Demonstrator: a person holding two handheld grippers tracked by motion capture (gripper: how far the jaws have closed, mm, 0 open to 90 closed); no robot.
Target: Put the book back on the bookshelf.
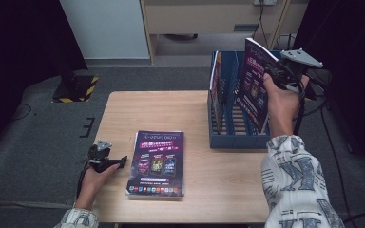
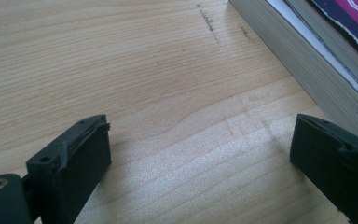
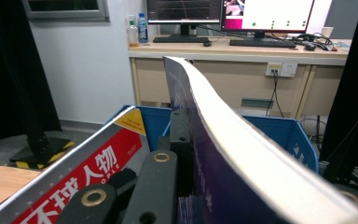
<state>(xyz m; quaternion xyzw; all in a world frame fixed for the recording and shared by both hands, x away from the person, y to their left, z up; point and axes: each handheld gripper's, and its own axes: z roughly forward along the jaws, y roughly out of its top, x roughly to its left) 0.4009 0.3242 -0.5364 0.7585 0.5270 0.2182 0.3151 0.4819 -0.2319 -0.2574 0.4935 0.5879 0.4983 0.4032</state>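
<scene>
My right gripper [image 1: 272, 75] is shut on a purple-covered magazine [image 1: 255, 83], held upright and tilted over the blue file rack [image 1: 240, 141] at the table's right. In the right gripper view the magazine's [image 3: 223, 140] page edge runs up between the jaws, with the rack's back wall [image 3: 279, 130] behind it. A stack of the same purple magazines [image 1: 158, 162] lies flat on the wooden table [image 1: 152, 111]. My left gripper [image 1: 122, 163] rests open on the table just left of the stack; the left gripper view shows bare wood between its jaws and the stack's edge [image 2: 303, 65] at the right.
Another magazine with a red band [image 3: 81, 175] stands in the rack's left slot [image 1: 216, 80]. A desk with monitors [image 3: 233, 14] stands beyond the table. A yellow-and-black base [image 1: 76, 88] sits on the floor at far left.
</scene>
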